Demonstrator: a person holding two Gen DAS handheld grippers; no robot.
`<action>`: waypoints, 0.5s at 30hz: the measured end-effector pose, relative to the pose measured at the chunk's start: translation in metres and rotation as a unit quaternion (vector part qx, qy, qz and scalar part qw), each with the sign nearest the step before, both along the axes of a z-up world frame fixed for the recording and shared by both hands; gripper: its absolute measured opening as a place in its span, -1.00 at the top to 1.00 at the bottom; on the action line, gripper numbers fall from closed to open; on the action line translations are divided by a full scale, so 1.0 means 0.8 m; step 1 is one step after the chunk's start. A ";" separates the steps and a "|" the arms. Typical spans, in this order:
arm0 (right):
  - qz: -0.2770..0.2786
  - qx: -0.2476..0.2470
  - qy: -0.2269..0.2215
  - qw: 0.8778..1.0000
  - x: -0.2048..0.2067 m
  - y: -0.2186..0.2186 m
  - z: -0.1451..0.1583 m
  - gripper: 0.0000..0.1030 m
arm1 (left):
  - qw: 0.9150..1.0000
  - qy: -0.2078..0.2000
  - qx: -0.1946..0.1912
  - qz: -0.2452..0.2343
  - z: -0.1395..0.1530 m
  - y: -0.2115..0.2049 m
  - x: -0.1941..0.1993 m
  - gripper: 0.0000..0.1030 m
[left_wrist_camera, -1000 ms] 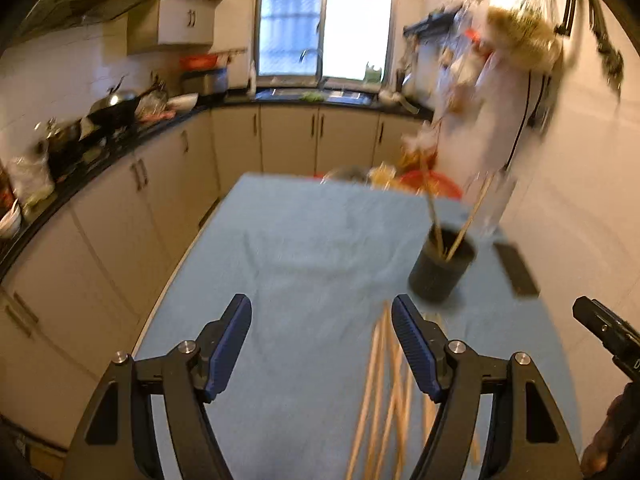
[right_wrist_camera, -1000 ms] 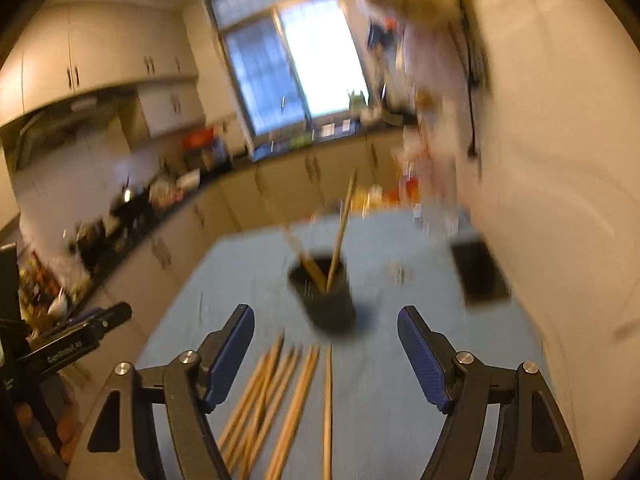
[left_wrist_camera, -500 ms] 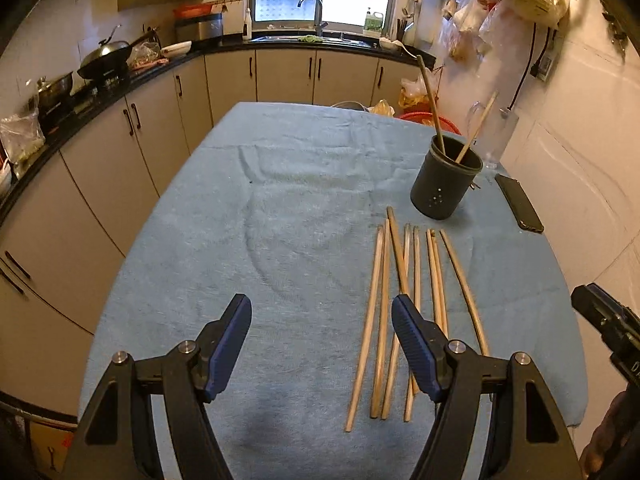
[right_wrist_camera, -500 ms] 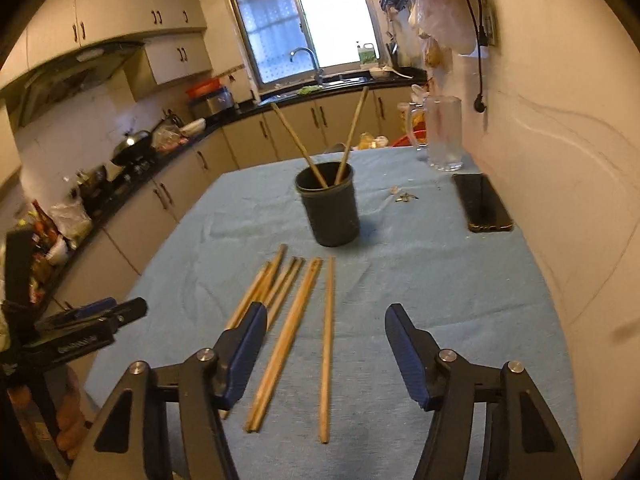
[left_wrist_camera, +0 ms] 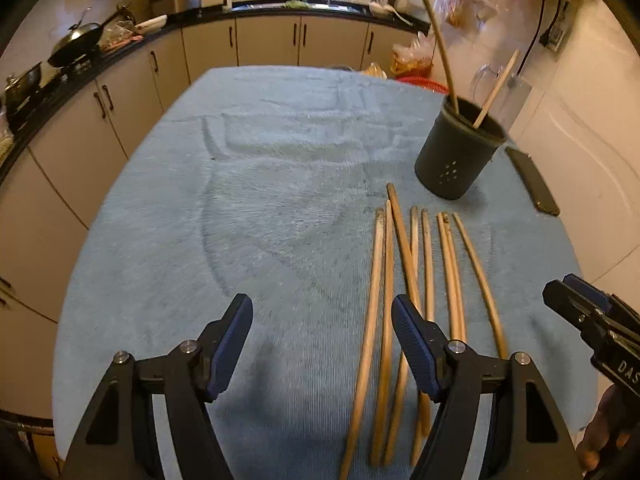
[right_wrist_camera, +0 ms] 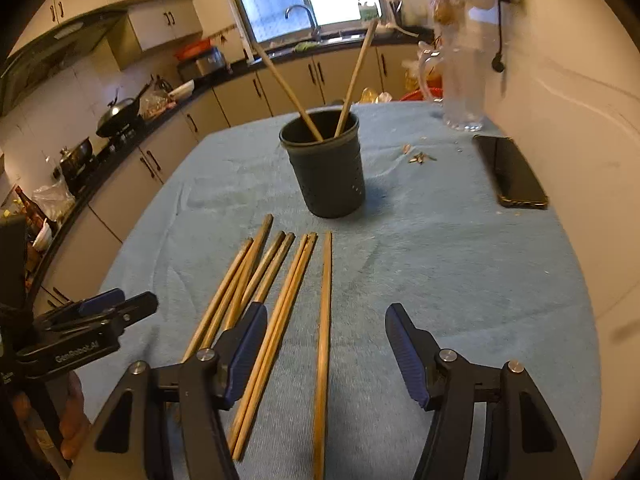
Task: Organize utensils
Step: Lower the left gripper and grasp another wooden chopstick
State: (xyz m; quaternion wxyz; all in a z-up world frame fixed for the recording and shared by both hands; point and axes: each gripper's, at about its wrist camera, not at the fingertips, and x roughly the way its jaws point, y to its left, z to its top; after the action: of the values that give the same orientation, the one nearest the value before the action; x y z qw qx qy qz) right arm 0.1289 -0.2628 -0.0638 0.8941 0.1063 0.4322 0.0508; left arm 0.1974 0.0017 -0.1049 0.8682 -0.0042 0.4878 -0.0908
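Note:
Several wooden chopsticks [left_wrist_camera: 426, 264] lie side by side on the blue cloth [left_wrist_camera: 260, 208], pointing toward a black holder [left_wrist_camera: 452, 160]. Two more chopsticks stand in that holder [right_wrist_camera: 328, 176]. My left gripper [left_wrist_camera: 320, 312] hovers open over bare cloth, and its right finger overlaps the left part of the row. My right gripper [right_wrist_camera: 326, 316] is open above the row's right end. The single rightmost chopstick [right_wrist_camera: 326, 280] runs below the gap between its fingers, untouched. Neither gripper holds anything.
A black phone [right_wrist_camera: 510, 172] lies at the table's right edge, with a clear glass jug [right_wrist_camera: 464, 92] behind it and small crumbs [right_wrist_camera: 418, 157] beside the holder. Kitchen counters with a wok [left_wrist_camera: 76, 38] run along the left. A wall stands close on the right.
Both grippers have come down toward the table and tipped further downward, so the chopsticks now sit close below them. The right jaws have narrowed a little. Nothing on the table has moved.

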 end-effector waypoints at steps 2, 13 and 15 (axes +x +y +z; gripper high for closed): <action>0.007 -0.005 0.008 1.000 0.013 0.005 -0.008 -0.26 | 1.000 0.013 -0.003 -0.004 -0.011 -0.004 0.014 -0.31; 0.025 -0.018 0.066 0.997 0.080 0.008 -0.057 0.14 | 0.997 0.053 0.005 -0.051 -0.041 -0.037 0.068 -0.07; 0.027 -0.019 0.074 0.997 0.090 0.008 -0.061 0.23 | 0.997 0.053 0.014 -0.062 -0.041 -0.045 0.074 -0.04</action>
State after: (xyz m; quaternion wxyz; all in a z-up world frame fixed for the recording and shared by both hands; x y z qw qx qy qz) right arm 0.2009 -0.2567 -0.1125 0.8597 0.0809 0.5009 0.0589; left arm 0.2565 -0.0344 -0.1379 0.8339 0.0328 0.5336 -0.1371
